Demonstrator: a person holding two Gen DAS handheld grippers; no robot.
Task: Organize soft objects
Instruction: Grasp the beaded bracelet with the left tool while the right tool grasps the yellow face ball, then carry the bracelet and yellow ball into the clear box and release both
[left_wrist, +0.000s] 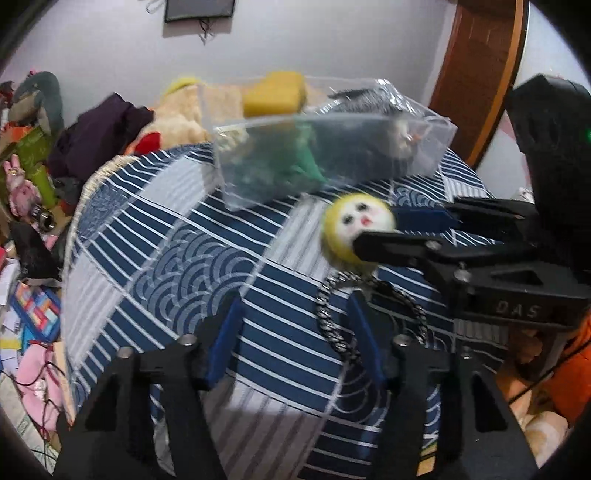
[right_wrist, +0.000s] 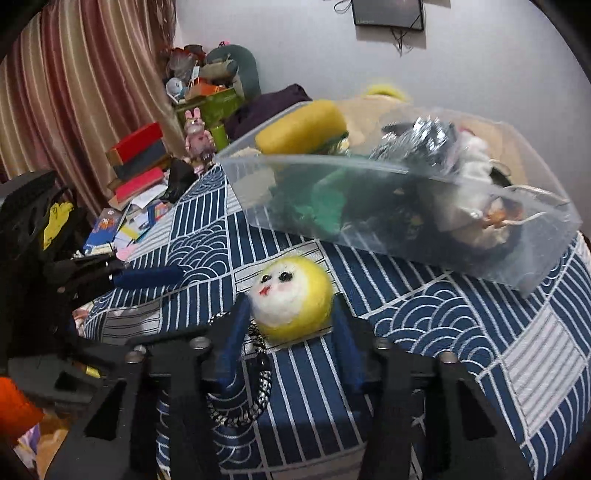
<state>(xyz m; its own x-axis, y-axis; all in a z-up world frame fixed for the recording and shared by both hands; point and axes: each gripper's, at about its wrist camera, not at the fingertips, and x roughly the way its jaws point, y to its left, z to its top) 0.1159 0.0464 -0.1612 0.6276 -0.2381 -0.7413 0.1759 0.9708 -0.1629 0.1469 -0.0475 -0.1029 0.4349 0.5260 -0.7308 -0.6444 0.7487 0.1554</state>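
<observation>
A yellow felt ball toy with a white face (right_wrist: 291, 299) and a black-and-white braided cord (right_wrist: 258, 391) is held between the fingers of my right gripper (right_wrist: 291, 314), which is shut on it just above the blue patterned cloth (right_wrist: 461, 332). It also shows in the left wrist view (left_wrist: 356, 229), with the right gripper (left_wrist: 384, 230) coming in from the right. My left gripper (left_wrist: 293, 325) is open and empty over the cloth, to the left of the toy. A clear plastic bin (right_wrist: 406, 199) behind holds a yellow sponge (right_wrist: 301, 127), green cloth and other soft things.
The bin also shows in the left wrist view (left_wrist: 332, 158). Plush toys and dark clothes (left_wrist: 107, 125) lie behind it. Books, papers and boxes (right_wrist: 136, 173) clutter the floor at the left. A striped curtain (right_wrist: 81, 81) hangs at the far left.
</observation>
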